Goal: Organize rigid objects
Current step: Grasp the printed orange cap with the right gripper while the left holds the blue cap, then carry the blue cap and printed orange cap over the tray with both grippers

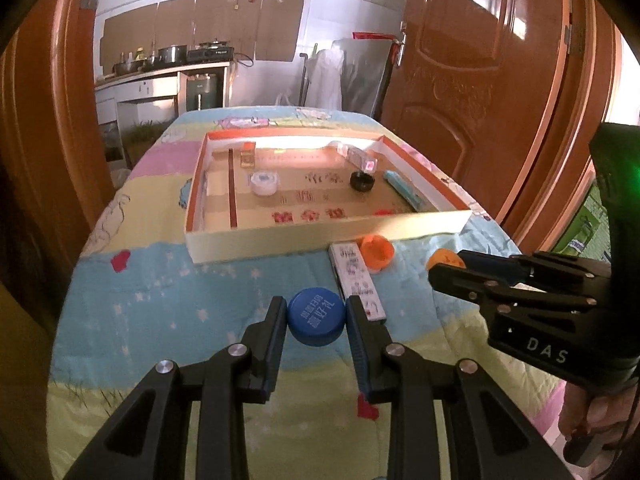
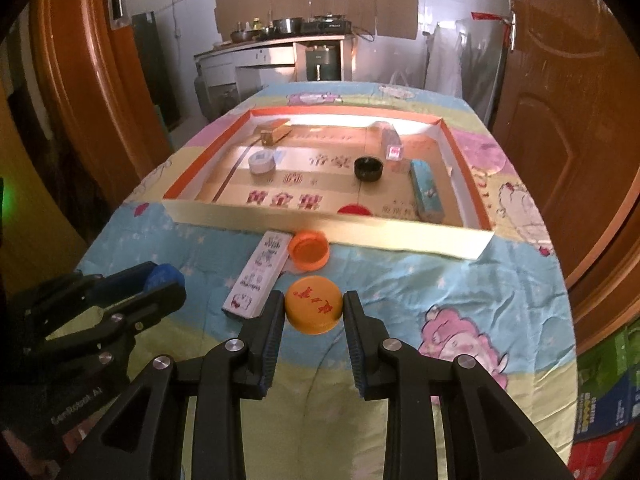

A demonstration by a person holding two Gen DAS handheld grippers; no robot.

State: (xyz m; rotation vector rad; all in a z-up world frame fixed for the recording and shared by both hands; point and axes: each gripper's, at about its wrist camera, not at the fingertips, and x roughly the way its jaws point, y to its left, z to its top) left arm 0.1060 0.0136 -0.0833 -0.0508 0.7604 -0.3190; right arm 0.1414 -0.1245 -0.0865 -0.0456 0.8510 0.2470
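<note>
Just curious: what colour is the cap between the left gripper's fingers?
Blue cap, with pale lettering on top; the left wrist view shows it best.

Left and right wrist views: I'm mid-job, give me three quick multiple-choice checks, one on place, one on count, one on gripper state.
1. Where does the long white printed box lie?
A. inside the shallow cardboard tray
B. on the quilt, in front of the tray
C. between the right gripper's fingers

2. How many orange plastic caps lie outside the shallow cardboard tray?
A. one
B. two
C. three

3. What sits between the left gripper's fingers?
A. round blue plastic cap
B. black cap
C. nothing

Answers:
1 B: it rests on the patterned quilt before the tray's near wall.
2 B: one beside the white box, one between the right gripper's fingers.
3 A: the round blue plastic cap fills the gap between its fingers.
</note>
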